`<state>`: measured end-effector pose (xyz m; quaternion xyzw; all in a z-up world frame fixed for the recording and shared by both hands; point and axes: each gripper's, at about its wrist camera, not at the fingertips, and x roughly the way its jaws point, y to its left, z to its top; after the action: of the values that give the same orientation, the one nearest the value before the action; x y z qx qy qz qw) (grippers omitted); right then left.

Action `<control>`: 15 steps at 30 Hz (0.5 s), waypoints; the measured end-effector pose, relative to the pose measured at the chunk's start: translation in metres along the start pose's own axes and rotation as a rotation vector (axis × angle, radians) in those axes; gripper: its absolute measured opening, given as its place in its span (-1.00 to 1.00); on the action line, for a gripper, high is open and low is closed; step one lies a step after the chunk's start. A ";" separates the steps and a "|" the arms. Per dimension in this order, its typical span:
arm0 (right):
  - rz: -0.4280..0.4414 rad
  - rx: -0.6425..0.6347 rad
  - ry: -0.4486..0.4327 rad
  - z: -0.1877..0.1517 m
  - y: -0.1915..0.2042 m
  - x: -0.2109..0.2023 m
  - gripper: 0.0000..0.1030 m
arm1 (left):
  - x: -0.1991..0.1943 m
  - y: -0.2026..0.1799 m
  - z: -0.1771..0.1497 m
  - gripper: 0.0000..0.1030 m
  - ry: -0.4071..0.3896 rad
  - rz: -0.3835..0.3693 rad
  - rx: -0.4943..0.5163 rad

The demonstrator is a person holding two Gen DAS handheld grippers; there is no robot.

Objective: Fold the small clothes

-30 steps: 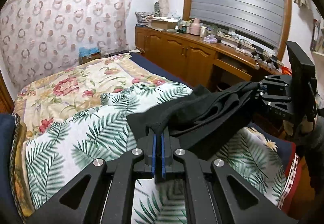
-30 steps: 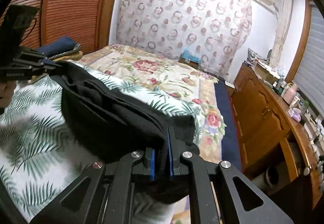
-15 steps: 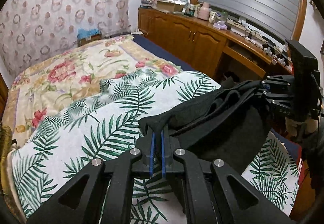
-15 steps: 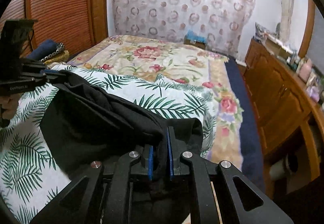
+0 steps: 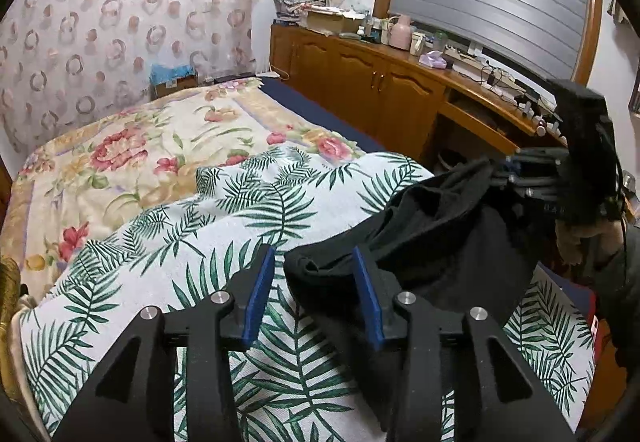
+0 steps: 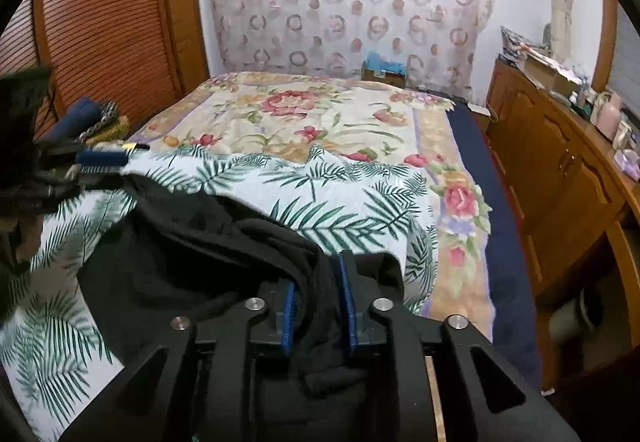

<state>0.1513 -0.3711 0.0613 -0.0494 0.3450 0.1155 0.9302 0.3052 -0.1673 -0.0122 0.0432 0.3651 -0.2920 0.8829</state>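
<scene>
Black fabric, a small dark garment (image 5: 448,242), lies bunched on the palm-leaf cover (image 5: 224,226) near the corner of the bed (image 5: 312,110) that faces the wooden cabinets (image 5: 360,82).

The left hand-held gripper (image 5: 316,282) has just been opening: its blue pads (image 5: 260,294) now stand well apart, and one corner of the garment sits between them. The cloth lies against the right-hand pad, with a clear gap to the left-hand one, so it is no longer pinched there.

The right hand-held gripper (image 6: 318,306) has also just been opening, though its jaws stand narrow. A thick fold of the garment (image 6: 208,242) fills the space between its blue pads (image 6: 347,302); whether they press on the cloth I cannot tell.

From the left wrist view, the right hand-held gripper (image 5: 508,174) appears at the garment's far end, over the bed's side edge, with part of a hand (image 5: 572,238) below it. From the right wrist view, the left hand-held gripper (image 6: 100,162) is blurred at the garment's other end.

Beyond the leaf cover lies a floral blanket (image 6: 312,114).
</scene>
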 end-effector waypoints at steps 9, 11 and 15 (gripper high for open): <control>-0.045 0.168 -0.086 0.024 -0.021 -0.018 -0.13 | 0.018 0.003 -0.013 -0.12 0.045 0.002 -0.012; -0.096 0.158 -0.089 0.028 -0.023 -0.021 -0.12 | 0.019 0.004 -0.014 -0.12 0.049 0.003 -0.020; -0.110 0.113 -0.077 0.025 -0.014 -0.029 -0.12 | 0.020 0.006 -0.016 -0.12 0.050 0.006 -0.027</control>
<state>0.1493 -0.3856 0.0998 -0.0111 0.3117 0.0463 0.9490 0.3099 -0.1678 -0.0382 0.0398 0.3907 -0.2833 0.8749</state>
